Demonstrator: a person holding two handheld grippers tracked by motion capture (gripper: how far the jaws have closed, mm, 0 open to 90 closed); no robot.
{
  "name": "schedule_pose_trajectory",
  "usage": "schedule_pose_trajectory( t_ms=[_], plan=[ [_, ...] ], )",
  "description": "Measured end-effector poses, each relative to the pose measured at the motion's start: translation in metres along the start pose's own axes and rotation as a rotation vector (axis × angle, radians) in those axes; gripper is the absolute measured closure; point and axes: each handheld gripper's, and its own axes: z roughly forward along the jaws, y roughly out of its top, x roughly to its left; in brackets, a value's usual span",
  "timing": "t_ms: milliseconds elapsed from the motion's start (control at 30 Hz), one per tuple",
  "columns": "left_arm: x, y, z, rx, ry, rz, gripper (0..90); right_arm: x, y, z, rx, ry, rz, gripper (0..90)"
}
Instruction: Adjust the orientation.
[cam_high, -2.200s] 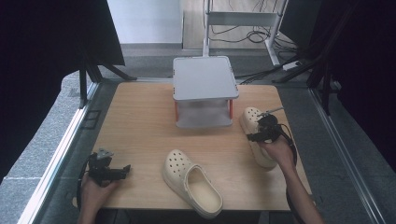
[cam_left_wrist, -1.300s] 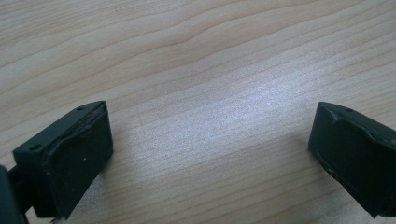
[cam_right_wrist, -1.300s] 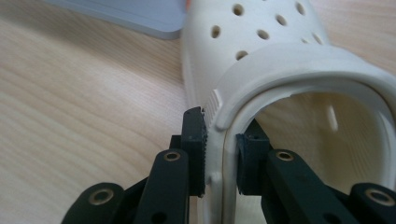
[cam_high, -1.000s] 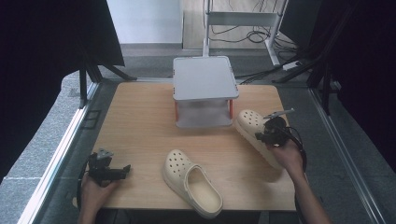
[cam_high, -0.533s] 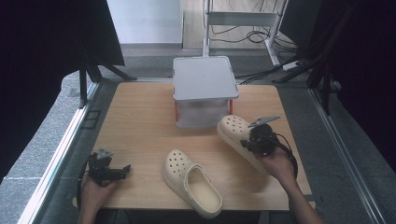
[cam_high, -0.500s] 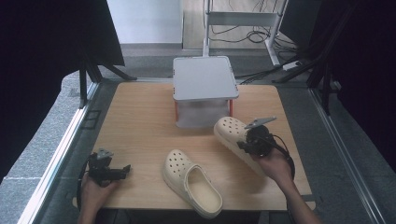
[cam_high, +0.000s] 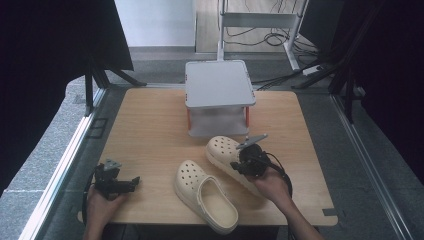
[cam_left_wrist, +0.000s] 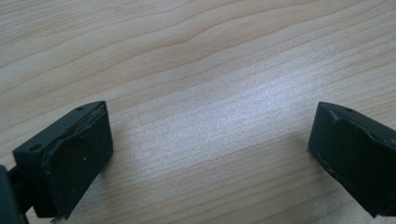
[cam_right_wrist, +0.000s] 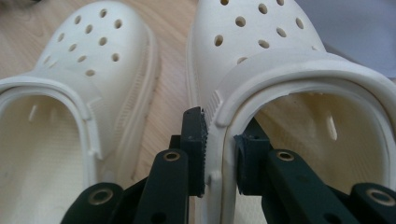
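Right gripper (cam_right_wrist: 219, 156) pinches the side wall of one cream clog (cam_right_wrist: 299, 84), carrying it just beside its mate (cam_right_wrist: 70, 107). Next I judge: line it up parallel and lower it onto the tabletop (cam_high: 150, 125); left gripper (cam_left_wrist: 210, 154) rests spread.

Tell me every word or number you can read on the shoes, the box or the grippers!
None: no word, number or sign can be read.
Held shoe: plain, holes only.
Other shoe: plain, holes only.
Box: blank lid.
Right gripper: no marking.
Left gripper: no marking.
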Motion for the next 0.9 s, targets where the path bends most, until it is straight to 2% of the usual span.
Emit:
schedule_pose_trajectory(
  t_ms=[367,567,700,800,833,900],
  plan=[
    [0.000,0.000,0.000,0.000,0.000,0.000,0.0,0.022,0.000,0.027,0.034,0.053,-0.039,75.8],
    [0.000,0.000,0.000,0.000,0.000,0.000,0.0,0.028,-0.002,0.030,0.040,0.103,-0.045,74.2],
    [0.000,0.000,0.000,0.000,0.000,0.000,0.0,0.032,-0.002,0.035,0.055,0.133,-0.073,71.8],
    [0.000,0.000,0.000,0.000,0.000,0.000,0.0,0.031,-0.003,0.035,0.061,0.137,-0.078,70.1],
    [0.000,0.000,0.000,0.000,0.000,0.000,0.0,0.030,-0.003,0.032,0.055,0.154,-0.080,66.9],
    [0.000,0.000,0.000,0.000,0.001,0.000,0.0,0.028,-0.003,0.027,0.046,0.166,-0.075,66.8]
  ],
)
